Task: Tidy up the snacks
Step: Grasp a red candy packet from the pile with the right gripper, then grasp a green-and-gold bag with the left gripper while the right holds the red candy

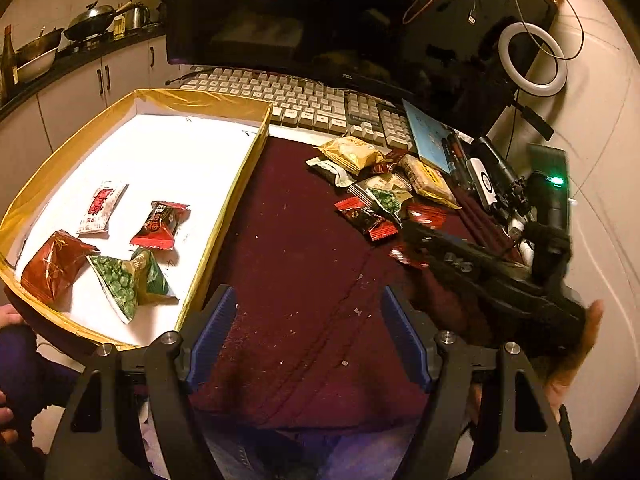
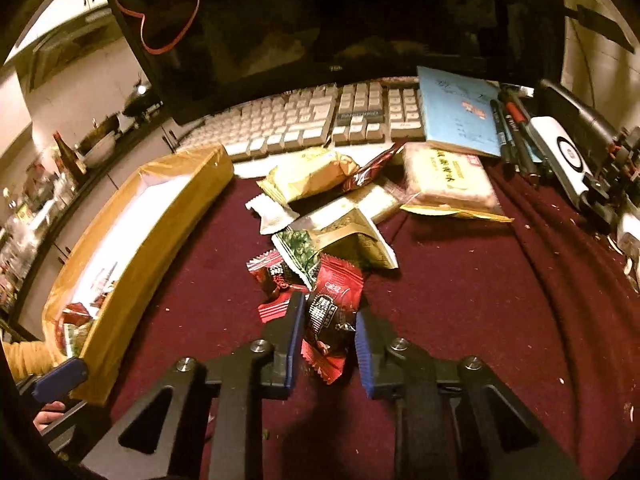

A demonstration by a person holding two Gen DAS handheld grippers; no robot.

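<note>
Gripping a red-and-black snack packet (image 2: 330, 320) at the pile's six o'clock edge, right tongs (image 2: 326, 334) clamp it | left tongs (image 1: 308, 340) gape over maroon table (image 1: 304, 220) | tray (image 1: 236, 196) at nine o'clock

Warm, dim light fills the room. White cabinets (image 1: 76, 84) run under a dark counter (image 1: 80, 54) holding a wok (image 1: 90, 20). A pale wall (image 1: 600, 120) stands right.

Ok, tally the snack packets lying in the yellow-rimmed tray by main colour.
Red packets: 2
White packet: 1
Green packets, overlapping: 2
Total: 5
</note>
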